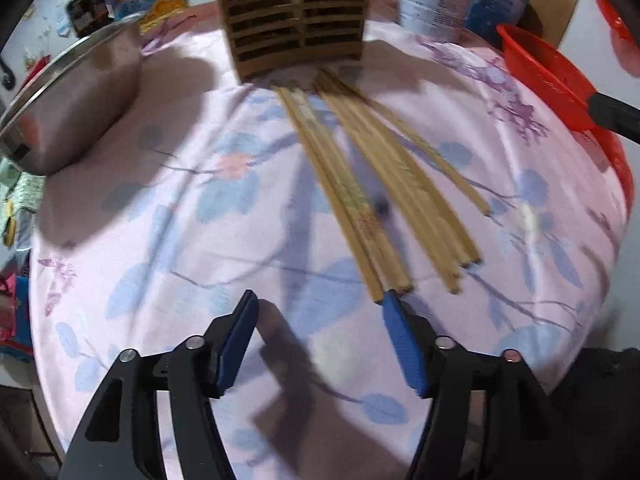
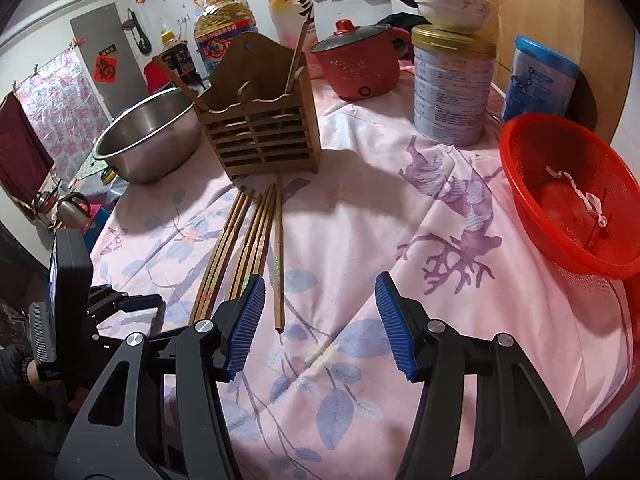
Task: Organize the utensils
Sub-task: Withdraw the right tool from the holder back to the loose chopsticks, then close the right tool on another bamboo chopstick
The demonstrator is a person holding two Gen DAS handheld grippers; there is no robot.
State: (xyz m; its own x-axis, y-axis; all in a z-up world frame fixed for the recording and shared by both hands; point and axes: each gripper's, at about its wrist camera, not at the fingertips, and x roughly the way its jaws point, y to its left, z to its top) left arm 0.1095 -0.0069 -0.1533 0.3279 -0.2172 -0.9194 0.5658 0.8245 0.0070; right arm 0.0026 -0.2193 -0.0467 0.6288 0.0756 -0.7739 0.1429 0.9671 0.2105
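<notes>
Several wooden chopsticks [image 1: 360, 184] lie side by side on the pink floral cloth [image 1: 180, 220], running from the slatted wooden holder [image 1: 294, 20] toward me. My left gripper [image 1: 320, 300] is open just short of their near ends. Its right pad [image 1: 400, 332] sits at the tips of the nearest ones, and nothing is between the jaws. In the right wrist view the same chopsticks [image 2: 248, 248] fan out from the holder [image 2: 260, 132], where two more stand upright. My right gripper [image 2: 320, 280] is open; one loose chopstick [image 2: 279, 264] ends between its jaws, near the left pad [image 2: 246, 320], unpressed.
A steel bowl [image 2: 148, 136] stands left of the holder. A red mesh basket [image 2: 572, 200] sits at the table's right edge. A tin [image 2: 452, 84] topped by a bowl, a red electric pot [image 2: 360, 64] and oil bottles [image 2: 224, 28] line the back.
</notes>
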